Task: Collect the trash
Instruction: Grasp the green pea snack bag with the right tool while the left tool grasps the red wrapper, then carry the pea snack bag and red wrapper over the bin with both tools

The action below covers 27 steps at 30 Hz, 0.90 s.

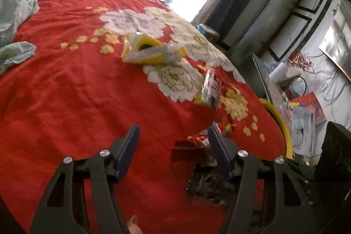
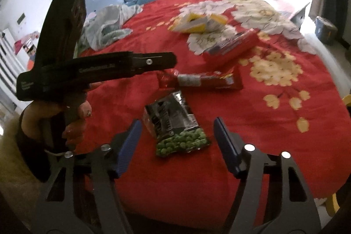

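On the bed I count four snack wrappers: one yellow, two red, one black-and-green pea packet. One crumpled pale cloth lies by the far left edge. I hold two claws, left and right.

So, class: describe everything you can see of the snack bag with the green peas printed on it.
The pea bag is a crinkled, glossy foil packet, black on its upper part with white lettering and a band of green peas along the bottom edge. It looks flattened and lies tilted on the red bedspread, just ahead of the right gripper, whose open jaws do not touch it. A red wrapper lies just beyond.
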Each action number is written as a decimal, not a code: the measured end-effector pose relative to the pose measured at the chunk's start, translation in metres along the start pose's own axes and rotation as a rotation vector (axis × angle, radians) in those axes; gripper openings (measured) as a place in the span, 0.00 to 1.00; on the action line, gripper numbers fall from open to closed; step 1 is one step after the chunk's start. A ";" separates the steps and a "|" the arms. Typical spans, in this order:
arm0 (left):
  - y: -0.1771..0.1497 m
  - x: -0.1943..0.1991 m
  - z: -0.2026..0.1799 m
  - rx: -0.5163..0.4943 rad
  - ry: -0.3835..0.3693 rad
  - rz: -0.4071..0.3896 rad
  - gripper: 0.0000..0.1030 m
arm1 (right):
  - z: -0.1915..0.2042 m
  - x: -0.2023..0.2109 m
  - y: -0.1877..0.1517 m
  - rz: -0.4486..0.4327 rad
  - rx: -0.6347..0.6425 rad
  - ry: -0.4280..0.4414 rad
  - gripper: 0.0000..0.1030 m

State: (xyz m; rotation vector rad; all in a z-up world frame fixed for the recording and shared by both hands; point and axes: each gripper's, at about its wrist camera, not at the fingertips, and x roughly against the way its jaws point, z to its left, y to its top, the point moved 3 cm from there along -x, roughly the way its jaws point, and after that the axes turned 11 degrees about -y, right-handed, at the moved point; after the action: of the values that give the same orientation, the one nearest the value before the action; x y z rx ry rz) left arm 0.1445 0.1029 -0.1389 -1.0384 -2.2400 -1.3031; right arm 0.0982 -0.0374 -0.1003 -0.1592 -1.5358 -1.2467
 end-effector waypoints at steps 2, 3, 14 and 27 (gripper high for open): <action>-0.002 -0.003 -0.001 -0.003 -0.005 0.013 0.54 | 0.002 -0.006 -0.002 0.023 0.011 0.009 0.41; -0.004 -0.006 -0.001 -0.005 -0.008 0.020 0.51 | 0.003 -0.008 -0.004 0.035 0.014 0.010 0.38; -0.011 -0.020 -0.009 -0.021 -0.068 0.080 0.19 | -0.009 0.000 -0.015 0.057 0.009 0.011 0.19; -0.001 -0.001 -0.043 -0.116 -0.101 0.025 0.08 | -0.061 0.038 -0.014 -0.013 -0.095 -0.057 0.18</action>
State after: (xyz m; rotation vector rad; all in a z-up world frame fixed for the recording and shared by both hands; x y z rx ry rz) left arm 0.1416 0.0652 -0.1176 -1.1934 -2.2388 -1.4140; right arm 0.1128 -0.1076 -0.0888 -0.2492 -1.5290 -1.3367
